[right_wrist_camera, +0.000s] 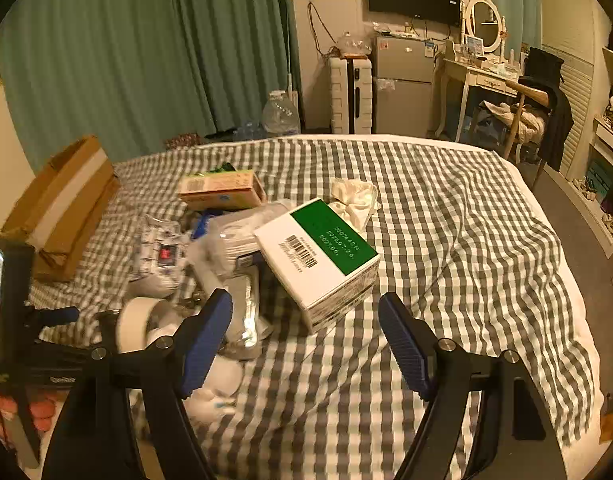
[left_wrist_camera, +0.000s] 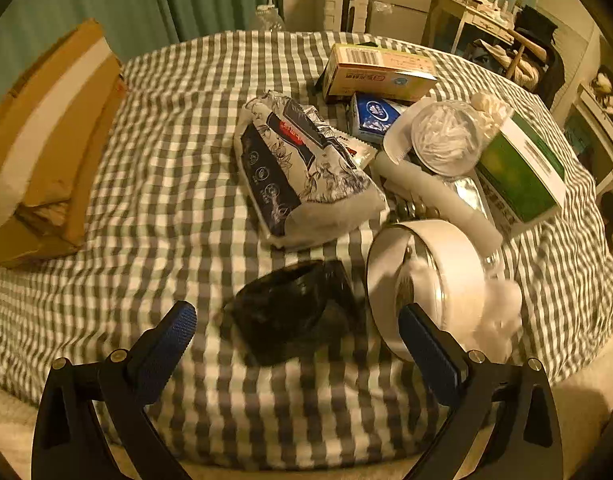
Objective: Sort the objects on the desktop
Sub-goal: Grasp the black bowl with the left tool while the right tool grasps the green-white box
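Both grippers hover with fingers spread wide, holding nothing. The left gripper (left_wrist_camera: 296,344) frames a black bag (left_wrist_camera: 294,312) on the checked bed (left_wrist_camera: 166,160). Beside the bag lies a white tape roll (left_wrist_camera: 426,280); beyond the bag, a floral pouch (left_wrist_camera: 306,172). The right gripper (right_wrist_camera: 306,340) faces a green-topped box (right_wrist_camera: 322,260).

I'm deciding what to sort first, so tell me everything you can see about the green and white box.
The green and white box is a rectangular carton, apparently cardboard, closed. Its top face has a green panel with printed numbers and a white strip with a barcode. It sits tilted at the right edge of the pile on the checked cloth, its left end propped on the clutter, beside a round clear container. Neither gripper touches it.
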{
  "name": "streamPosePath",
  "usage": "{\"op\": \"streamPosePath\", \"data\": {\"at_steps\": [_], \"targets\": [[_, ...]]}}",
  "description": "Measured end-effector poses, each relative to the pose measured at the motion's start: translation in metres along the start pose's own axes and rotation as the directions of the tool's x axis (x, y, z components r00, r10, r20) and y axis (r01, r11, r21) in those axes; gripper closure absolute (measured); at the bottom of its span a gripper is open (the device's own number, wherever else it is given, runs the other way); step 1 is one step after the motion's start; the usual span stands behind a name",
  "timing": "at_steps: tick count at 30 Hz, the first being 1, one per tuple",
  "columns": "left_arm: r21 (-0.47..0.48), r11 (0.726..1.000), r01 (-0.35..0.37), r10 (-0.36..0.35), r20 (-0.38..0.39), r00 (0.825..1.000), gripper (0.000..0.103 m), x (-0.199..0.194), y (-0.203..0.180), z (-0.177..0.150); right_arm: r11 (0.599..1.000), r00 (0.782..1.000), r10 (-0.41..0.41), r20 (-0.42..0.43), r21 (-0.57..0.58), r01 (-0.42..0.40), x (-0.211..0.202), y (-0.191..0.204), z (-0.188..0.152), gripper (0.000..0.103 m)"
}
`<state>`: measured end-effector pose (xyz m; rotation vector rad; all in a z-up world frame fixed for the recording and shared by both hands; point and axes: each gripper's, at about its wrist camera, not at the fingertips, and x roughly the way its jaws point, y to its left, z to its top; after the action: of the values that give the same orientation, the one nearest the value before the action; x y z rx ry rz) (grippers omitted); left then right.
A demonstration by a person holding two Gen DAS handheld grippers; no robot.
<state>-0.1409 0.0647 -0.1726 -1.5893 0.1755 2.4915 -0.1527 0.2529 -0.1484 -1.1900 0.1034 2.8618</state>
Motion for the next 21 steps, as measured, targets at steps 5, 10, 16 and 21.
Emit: {"op": "streamPosePath", "data": {"at_steps": [5,10,16,21], "targets": [[-0.067,0.997,0.027,-0.032,-0.078,0.996,0.000,0.028,0.014,0.004,0.991,1.000,-0.025,-0.010,-0.134,0.023,0.032,0.004,0.012,0.025],[-0.115,0.992,0.059,-0.073,-0.117,0.990,0.000,0.042,0.024,-0.001,0.974,0.999,-0.028,-0.042,-0.225,0.018,0.060,0.002,0.016,0.017],[-0.134,0.989,0.053,-0.076,-0.172,0.982,0.000,0.063,0.030,0.000,0.952,0.990,-0.137,-0.042,-0.281,0.120,0.086,0.005,0.015,0.011],[-0.095,0.995,0.017,-0.035,-0.187,0.982,0.000,0.069,0.027,-0.004,0.966,0.990,-0.135,-0.028,-0.227,0.125,0.082,-0.006,0.017,0.010]]}}
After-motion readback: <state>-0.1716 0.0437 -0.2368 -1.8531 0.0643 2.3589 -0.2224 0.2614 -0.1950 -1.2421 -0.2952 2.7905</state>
